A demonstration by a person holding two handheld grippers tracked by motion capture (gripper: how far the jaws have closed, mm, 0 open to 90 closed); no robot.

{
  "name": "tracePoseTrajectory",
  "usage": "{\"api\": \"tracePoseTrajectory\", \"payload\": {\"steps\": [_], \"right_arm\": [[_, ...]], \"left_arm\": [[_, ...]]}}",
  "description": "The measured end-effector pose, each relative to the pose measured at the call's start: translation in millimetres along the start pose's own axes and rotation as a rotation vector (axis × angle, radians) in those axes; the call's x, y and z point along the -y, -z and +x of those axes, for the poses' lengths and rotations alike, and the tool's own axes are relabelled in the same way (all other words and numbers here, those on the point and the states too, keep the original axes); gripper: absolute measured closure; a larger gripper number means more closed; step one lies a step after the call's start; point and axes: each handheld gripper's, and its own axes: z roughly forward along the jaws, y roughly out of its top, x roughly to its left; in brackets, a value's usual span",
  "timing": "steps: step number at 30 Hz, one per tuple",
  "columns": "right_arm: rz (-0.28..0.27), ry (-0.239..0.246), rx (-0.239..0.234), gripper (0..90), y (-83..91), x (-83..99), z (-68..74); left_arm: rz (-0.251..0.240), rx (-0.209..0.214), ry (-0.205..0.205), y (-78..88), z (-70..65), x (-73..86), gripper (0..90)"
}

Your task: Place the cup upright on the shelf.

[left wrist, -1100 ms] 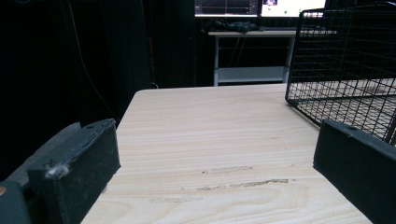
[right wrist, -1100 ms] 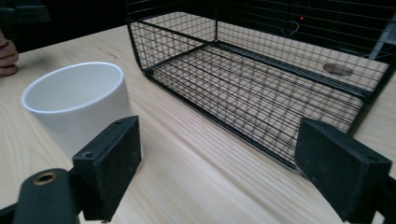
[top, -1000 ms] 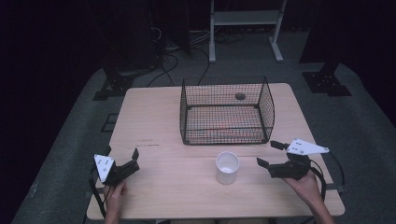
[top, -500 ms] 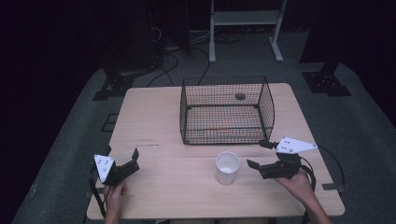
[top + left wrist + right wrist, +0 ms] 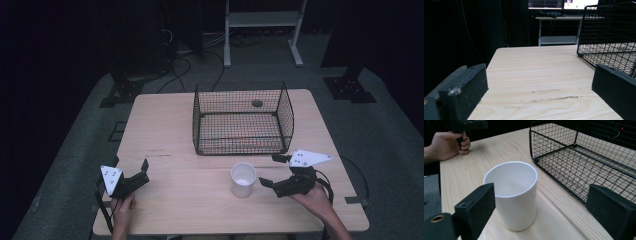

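White cup (image 5: pixel 243 179) stands upright on the worktop (image 5: pixel 170 130), just in front of the wire basket (image 5: pixel 242 119). Right tongs (image 5: pixel 274 170) spread, jaws just opening, cup ahead untouched. Left tongs (image 5: pixel 131 167) spread over bare worktop.

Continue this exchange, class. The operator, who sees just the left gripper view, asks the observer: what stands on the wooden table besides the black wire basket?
Observer: A white cylindrical ceramic cup, upright, on the near side of the black wire basket and apart from it.
Operator: Is anything in the cup?
Observer: It looks empty; the high view and the right gripper view show a bare white inside.
Operator: Where is the right gripper?
Observer: The right gripper is beside the cup, pointing at it. Its jaws have just been opening and stand wide, with the cup just ahead of them, untouched.
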Motion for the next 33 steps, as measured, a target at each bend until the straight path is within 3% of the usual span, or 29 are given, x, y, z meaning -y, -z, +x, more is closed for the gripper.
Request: {"api": "tracePoseTrajectory", "payload": {"steps": [7, 33], "right_arm": [[0.017, 0.008, -0.014, 3.2, -5.1, -0.6, 6.1], [0.074, 0.019, -0.092, 1.9, -38.4, 0.2, 20.5]], "left_arm": [[0.000, 0.000, 0.001, 0.0, 0.1, 0.0, 0.0], [0.000, 0.000, 0.003, -0.1, 0.5, 0.0, 0.0]]}}
